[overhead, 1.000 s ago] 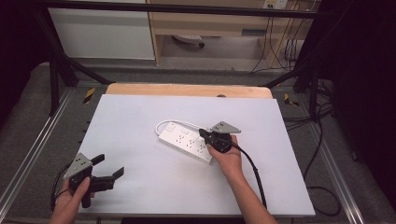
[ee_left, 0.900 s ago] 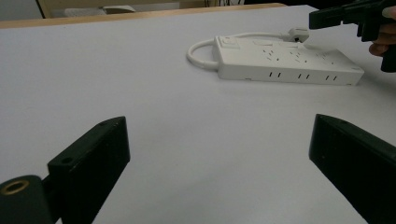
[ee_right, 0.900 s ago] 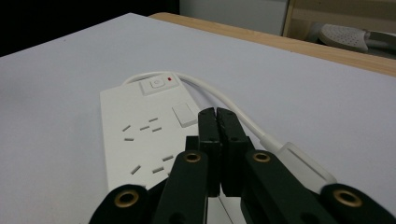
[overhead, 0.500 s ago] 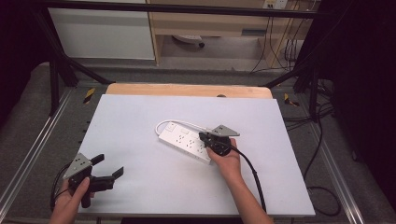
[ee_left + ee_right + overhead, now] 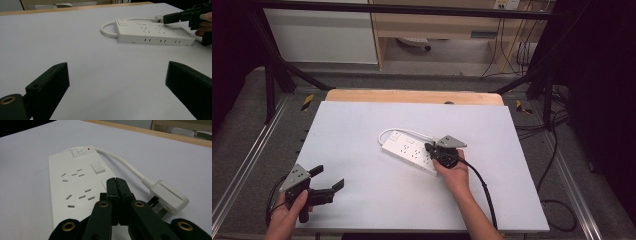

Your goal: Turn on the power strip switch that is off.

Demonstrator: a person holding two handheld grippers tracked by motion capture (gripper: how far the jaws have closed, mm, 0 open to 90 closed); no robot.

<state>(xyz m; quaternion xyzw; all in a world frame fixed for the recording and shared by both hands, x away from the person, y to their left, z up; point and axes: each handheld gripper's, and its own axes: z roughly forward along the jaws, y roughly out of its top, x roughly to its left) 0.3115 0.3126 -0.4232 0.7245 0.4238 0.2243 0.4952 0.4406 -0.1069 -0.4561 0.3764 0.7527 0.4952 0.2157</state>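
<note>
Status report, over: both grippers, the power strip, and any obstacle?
Right gripper shut, empty, over power strip. Left gripper open, empty, at table's near-left corner. Plug loose beside strip. No obstacle.

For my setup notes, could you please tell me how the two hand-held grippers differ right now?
The left hand-held gripper has its jaws wide open, while the right hand-held gripper has its jaws shut together with nothing between them. The left one sits near the table's front left corner, far from the power strip; the right one is over the strip. Both are black and held by a hand.
</note>
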